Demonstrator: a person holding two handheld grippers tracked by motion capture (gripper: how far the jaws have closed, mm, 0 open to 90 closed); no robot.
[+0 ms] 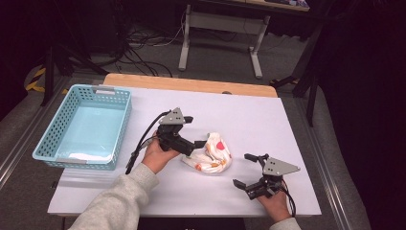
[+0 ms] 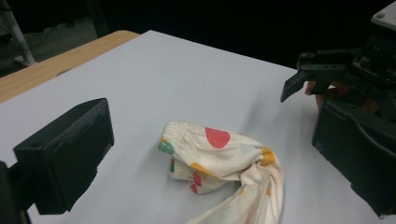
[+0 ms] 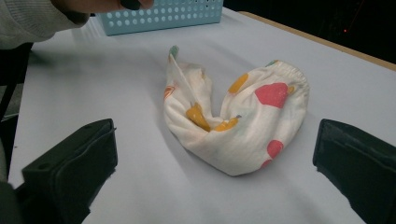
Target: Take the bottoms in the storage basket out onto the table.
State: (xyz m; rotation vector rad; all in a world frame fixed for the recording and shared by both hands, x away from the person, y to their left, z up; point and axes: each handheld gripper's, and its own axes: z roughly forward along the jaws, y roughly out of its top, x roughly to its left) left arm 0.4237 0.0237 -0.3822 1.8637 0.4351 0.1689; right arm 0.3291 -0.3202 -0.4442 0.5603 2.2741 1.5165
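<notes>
A: Bench (image 1: 268, 115), white top, wooden far edge. Light-blue perforated basket (image 1: 84, 125) at its left, well apart from the work; from above it looks bare inside.

B: The item?

A: Small cream cloth with red, yellow and green spots (image 1: 210, 153), possibly a child's garment, lying bunched and half-folded mid-bench, between the two hands. Not in the basket.

B: Tongs?

A: Left tongs (image 1: 191, 132) just beside the cloth's left edge, spread wide, nothing pinched; the cloth (image 2: 224, 163) lies on the bench below its jaws. Right tongs (image 1: 246, 170) near the front right, also spread, empty, apart from the cloth (image 3: 238, 121).

B: Progress?

A: My reading: the folding looks unfinished and the cloth is loose. A regrasp and the carry to the basket remain. Nothing obstructs that path.
</notes>
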